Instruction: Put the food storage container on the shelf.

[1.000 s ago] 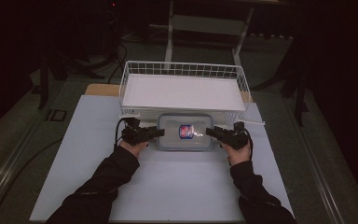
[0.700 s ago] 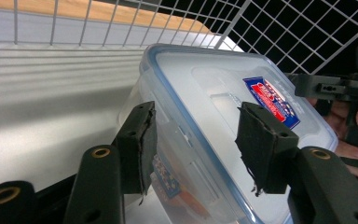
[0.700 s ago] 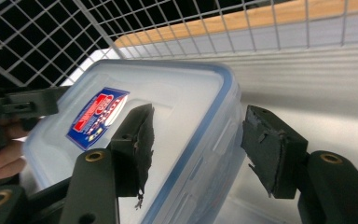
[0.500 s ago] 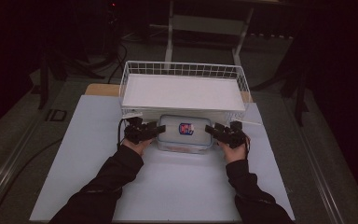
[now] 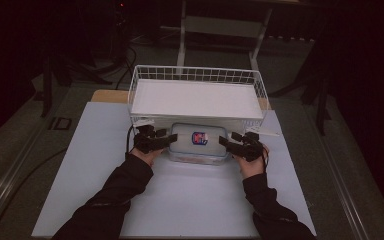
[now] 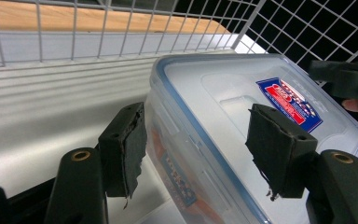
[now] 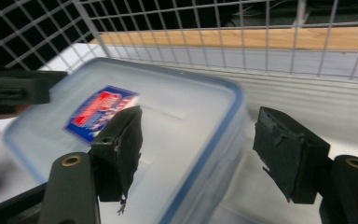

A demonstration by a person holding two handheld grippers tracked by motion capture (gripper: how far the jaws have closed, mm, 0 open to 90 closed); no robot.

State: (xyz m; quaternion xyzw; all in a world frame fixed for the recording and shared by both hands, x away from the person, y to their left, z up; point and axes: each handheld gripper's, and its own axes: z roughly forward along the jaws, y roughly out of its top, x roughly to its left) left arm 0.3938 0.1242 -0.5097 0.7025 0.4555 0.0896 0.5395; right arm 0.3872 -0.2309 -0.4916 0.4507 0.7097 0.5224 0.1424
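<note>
clear box (image 5: 198, 142) — blue-rimmed, red-blue label (image 5: 199, 138), white basket (image 5: 196, 75)

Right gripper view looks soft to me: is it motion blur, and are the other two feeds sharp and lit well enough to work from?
Right gripper view: the box and its label are smeared, likely motion blur, while the basket wires stay fairly crisp. Left gripper view: sharp and bright; box rim and label print are clear. High view: dim, surroundings nearly black, though the white mat and box stand out.
</note>
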